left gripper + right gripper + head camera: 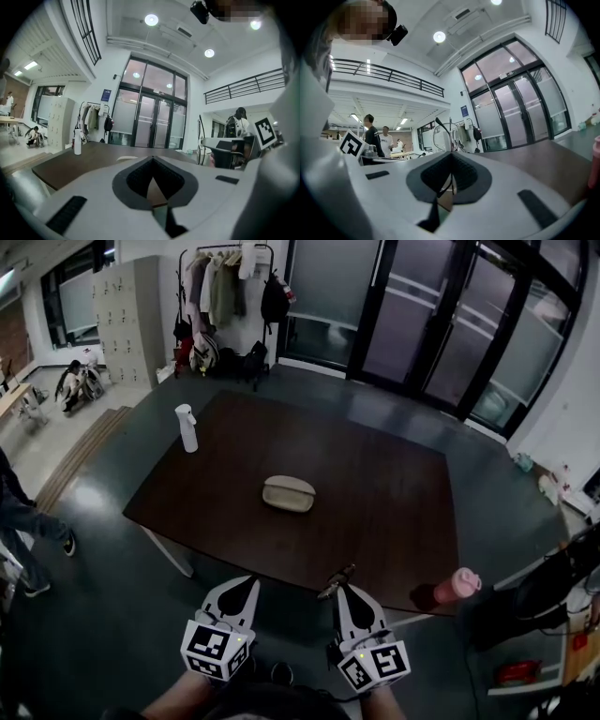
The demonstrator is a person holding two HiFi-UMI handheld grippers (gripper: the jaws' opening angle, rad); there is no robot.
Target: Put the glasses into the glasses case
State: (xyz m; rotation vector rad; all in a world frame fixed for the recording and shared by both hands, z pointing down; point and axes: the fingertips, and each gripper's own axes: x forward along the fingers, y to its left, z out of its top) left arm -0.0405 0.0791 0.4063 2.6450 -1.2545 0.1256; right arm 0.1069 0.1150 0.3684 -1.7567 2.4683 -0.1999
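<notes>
Right gripper (343, 587) around thin wire-rimmed glasses (443, 136)

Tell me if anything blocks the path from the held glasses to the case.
Nothing visible does: bare table lies between the glasses in the right gripper and the glasses case. The case itself looks shut.

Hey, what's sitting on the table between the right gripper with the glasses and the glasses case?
Nothing: in the head view only bare brown table separates the right gripper, shut on the glasses, from the glasses case.
</notes>
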